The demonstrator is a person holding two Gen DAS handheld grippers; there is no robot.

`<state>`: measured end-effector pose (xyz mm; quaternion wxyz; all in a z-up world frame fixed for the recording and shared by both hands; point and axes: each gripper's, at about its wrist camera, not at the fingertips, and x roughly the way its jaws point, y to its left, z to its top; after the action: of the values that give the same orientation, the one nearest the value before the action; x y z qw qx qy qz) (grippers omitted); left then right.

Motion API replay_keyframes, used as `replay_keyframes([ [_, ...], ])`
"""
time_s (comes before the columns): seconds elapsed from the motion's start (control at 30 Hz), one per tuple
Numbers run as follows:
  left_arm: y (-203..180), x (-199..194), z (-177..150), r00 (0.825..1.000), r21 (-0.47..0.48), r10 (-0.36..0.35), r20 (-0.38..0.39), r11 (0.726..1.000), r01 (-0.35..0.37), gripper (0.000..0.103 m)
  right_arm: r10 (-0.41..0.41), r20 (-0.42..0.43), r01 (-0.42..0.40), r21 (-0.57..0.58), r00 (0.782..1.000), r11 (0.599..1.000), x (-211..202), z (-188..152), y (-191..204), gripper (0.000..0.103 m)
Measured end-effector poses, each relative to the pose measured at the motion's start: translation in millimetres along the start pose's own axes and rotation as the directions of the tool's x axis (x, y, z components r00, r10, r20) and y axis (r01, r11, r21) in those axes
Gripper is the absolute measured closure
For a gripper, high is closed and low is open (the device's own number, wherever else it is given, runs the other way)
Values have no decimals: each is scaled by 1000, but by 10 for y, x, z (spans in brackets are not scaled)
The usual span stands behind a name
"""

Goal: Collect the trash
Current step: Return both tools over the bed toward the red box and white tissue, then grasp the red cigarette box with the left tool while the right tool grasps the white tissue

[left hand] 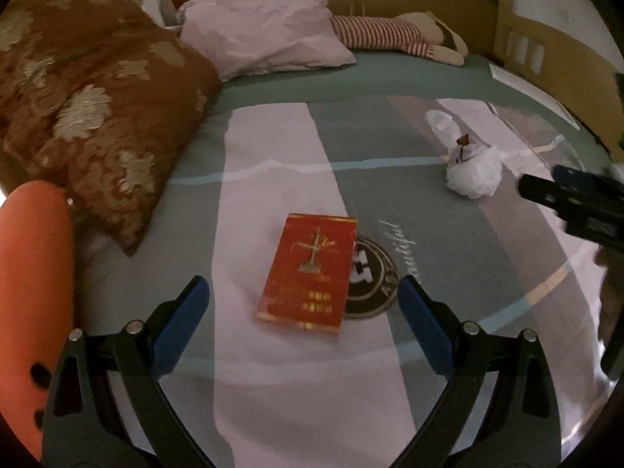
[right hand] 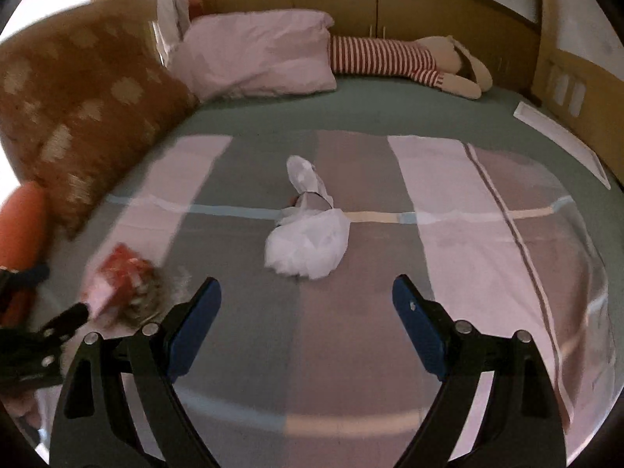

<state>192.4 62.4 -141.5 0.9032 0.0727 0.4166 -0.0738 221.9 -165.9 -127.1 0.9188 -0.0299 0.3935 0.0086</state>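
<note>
A red cigarette pack point(left hand: 308, 273) lies flat on the striped bedspread, just ahead of my open left gripper point(left hand: 302, 312). It shows blurred at the lower left of the right wrist view point(right hand: 119, 279). A crumpled white plastic bag point(right hand: 308, 234) lies on the bed ahead of my open right gripper point(right hand: 306, 312); it also shows in the left wrist view point(left hand: 470, 163). The right gripper's side shows at the right edge of the left wrist view point(left hand: 573, 202). Both grippers are empty.
A brown floral cushion point(left hand: 89, 105) and an orange object point(left hand: 31, 273) lie on the left. A pink pillow point(right hand: 257, 54) and a striped plush toy point(right hand: 405, 60) lie by the wooden headboard. A white sheet of paper point(right hand: 561, 140) lies at the bed's right edge.
</note>
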Motion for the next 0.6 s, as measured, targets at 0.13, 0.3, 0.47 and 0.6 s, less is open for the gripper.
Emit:
replay_keyframes([
  [0.13, 33, 256, 66, 1000, -14, -12, -28, 1000, 12, 6, -19, -28, 19, 21, 999, 1000, 396, 173, -7, 15],
  [0.3, 42, 557, 74, 994, -38, -49, -95, 998, 45, 16, -17, -85, 17, 9, 996, 1000, 807, 254, 25, 21],
  [0.47, 11, 548, 39, 994, -22, -61, -91, 998, 59, 46, -11, -98, 10, -11, 995, 1000, 763, 233, 8, 67],
  [0.6, -108, 202, 110, 1000, 13, -21, -10, 1000, 21, 46, -13, -72, 10, -36, 997, 999, 402, 175, -6, 78],
])
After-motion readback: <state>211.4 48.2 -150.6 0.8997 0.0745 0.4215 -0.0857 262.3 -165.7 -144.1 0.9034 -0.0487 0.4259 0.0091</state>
